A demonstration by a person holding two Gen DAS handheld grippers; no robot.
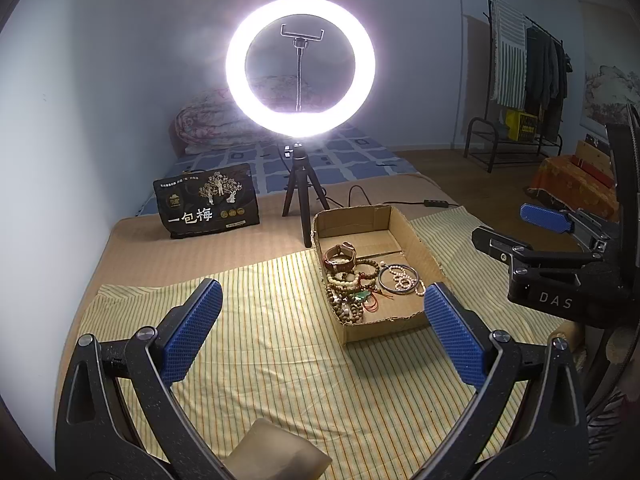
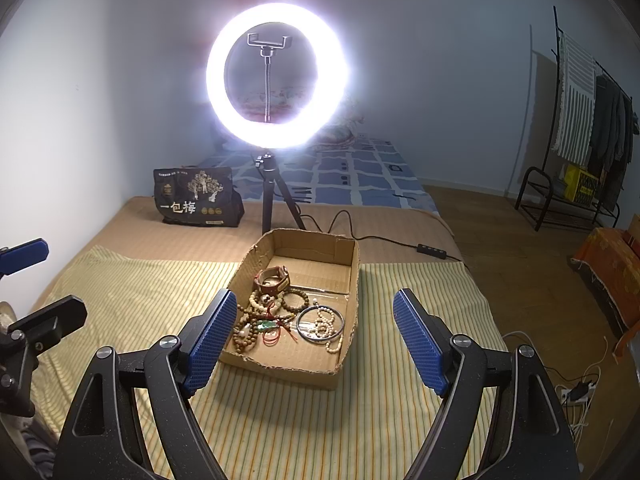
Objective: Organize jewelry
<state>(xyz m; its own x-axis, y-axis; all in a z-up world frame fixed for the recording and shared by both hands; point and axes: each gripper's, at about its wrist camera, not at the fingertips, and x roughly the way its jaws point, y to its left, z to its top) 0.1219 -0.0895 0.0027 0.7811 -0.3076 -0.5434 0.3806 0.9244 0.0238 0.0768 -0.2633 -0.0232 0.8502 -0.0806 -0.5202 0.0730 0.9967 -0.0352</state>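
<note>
Jewelry (image 1: 356, 280) lies heaped in the near half of a shallow cardboard box (image 1: 416, 236) on a striped cloth (image 1: 280, 344).

Left wrist view: the left gripper (image 1: 322, 336) hangs above the cloth with its jaws spread wide, holding nothing and touching nothing. Its left blue pad (image 1: 192, 332) stands over bare cloth; its right pad (image 1: 454, 336) overlaps the box's near right corner in the picture. The box's long axis runs from near right to far left, toward a lit ring light (image 1: 300, 66) on a tripod (image 1: 302, 196). In the box, a leather watch (image 1: 342, 256) lies farthest back, wooden bead bracelets (image 1: 348, 284) fill the left side, and a dark bangle (image 1: 398, 278) ringing a pale bead strand (image 1: 404, 280) lies at the right. A black bag (image 1: 208, 204) stands to the tripod's left. The right gripper (image 1: 520, 228) shows at the right edge, its fingers apart and bare.

Right wrist view: the right gripper (image 2: 310, 340) is likewise wide open and empty, above the cloth (image 2: 360, 420). Its left pad (image 2: 210, 344) overlaps the box's (image 2: 316, 248) near left corner; the jewelry (image 2: 280, 316) sits between the pads in the picture. Here the box's long axis points almost straight away, toward the light (image 2: 276, 76). The watch (image 2: 274, 278) is at the far end of the heap, the bangle (image 2: 320, 326) at the near right. The left gripper's fingers (image 2: 28, 252) show at the left edge, apart.
</note>
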